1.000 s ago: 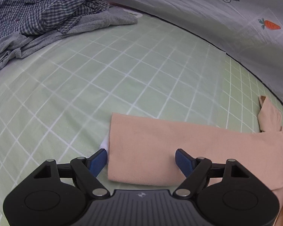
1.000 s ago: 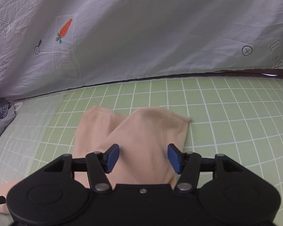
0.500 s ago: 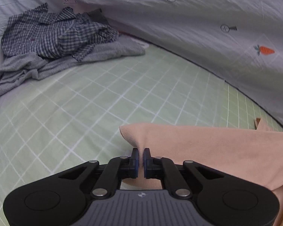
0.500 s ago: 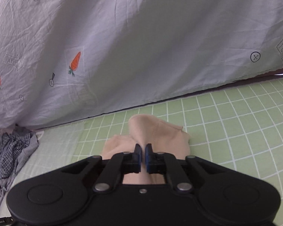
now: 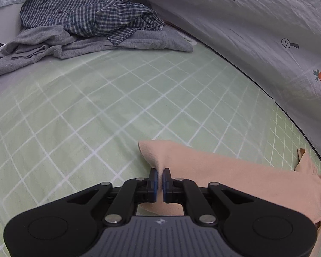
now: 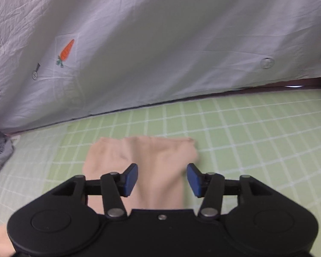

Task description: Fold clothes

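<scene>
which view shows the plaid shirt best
The left wrist view. The plaid shirt lies crumpled in full sight on a grey garment at the far end of the bed. The right wrist view catches only a dark, blurred scrap of that pile at its left edge, too little to make out the shirt.

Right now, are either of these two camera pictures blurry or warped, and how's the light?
Left wrist view: sharp, even soft light, no glare; the fisheye bends the green checked sheet lines, and the left hand-held gripper is crisp, pinching the peach garment. Right wrist view: softly smeared throughout, likely motion blur; the right hand-held gripper and carrot print look fuzzy, corners dark.
</scene>
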